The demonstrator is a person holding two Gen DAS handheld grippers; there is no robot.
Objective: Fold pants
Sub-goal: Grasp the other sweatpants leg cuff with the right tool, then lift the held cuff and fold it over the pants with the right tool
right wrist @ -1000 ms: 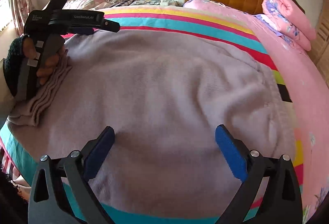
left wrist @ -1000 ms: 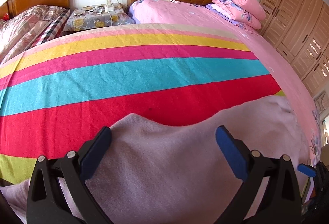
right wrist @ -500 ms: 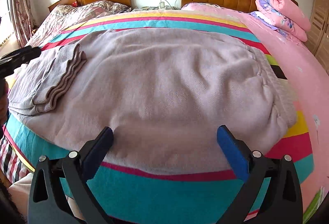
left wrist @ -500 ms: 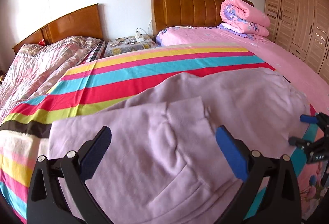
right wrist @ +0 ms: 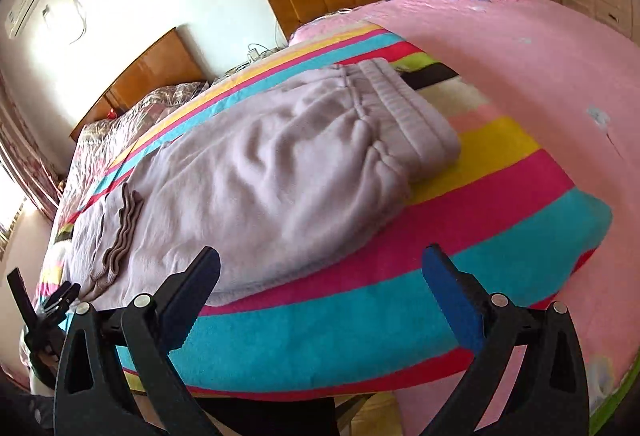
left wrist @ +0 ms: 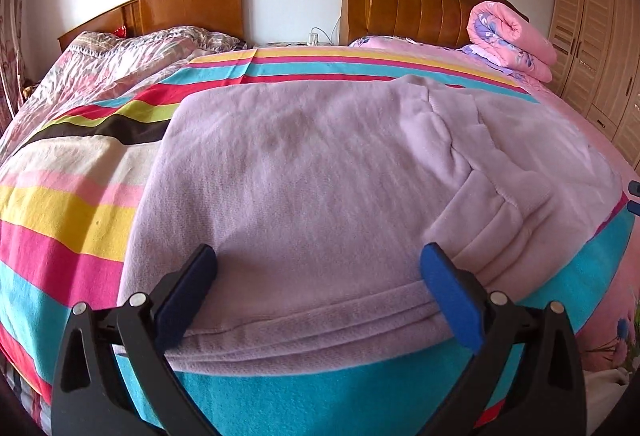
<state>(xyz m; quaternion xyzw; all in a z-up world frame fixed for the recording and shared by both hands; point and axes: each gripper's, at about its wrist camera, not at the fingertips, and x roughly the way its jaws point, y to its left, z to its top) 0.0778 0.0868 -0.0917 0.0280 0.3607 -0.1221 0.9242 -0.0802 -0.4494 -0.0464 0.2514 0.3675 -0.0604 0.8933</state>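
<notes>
Left wrist view — both tools spread wide, left tool (left wrist: 318,294) over lilac pants (left wrist: 320,175).

The left gripper (left wrist: 318,296) is level, its two fingers spread wide with blue pads (left wrist: 448,296) facing each other across an open gap; nothing is clamped between them. The right gripper (right wrist: 320,296) is likewise spread wide and holds nothing, tilted so its view leans to one side. In the right wrist view the left gripper (right wrist: 60,296) shows again at the far left edge as a dark frame, with the hand under it too dark to make out. The two grippers sit well apart
</notes>
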